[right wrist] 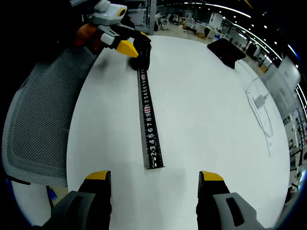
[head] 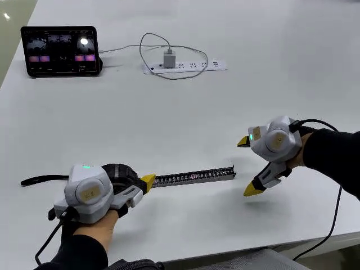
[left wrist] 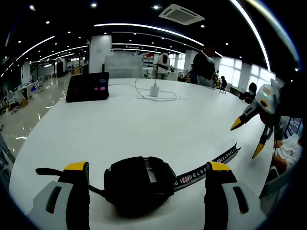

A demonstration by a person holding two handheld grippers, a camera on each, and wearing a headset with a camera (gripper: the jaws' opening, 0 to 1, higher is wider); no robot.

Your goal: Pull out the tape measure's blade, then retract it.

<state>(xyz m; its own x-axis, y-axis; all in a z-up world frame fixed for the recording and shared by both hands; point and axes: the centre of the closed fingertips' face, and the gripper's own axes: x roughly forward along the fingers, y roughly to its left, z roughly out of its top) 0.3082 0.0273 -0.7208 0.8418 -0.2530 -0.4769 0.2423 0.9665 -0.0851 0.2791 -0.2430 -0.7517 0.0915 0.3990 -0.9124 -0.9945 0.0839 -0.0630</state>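
My left gripper (left wrist: 147,168): jaws wide open, straddling the black tape measure (head: 119,172) with a gap on each side. Blade (head: 194,177): partly drawn out, flat on the tabletop (head: 185,112), numbers up. My right gripper (head: 247,167): jaws wide open, empty, just beyond the blade's hooked tip.

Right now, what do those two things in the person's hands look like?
The left tool and right tool look alike: rounded white-grey shells, two jaws tipped yellow, a small green light, a black cable trailing off. The person's sleeves are black.
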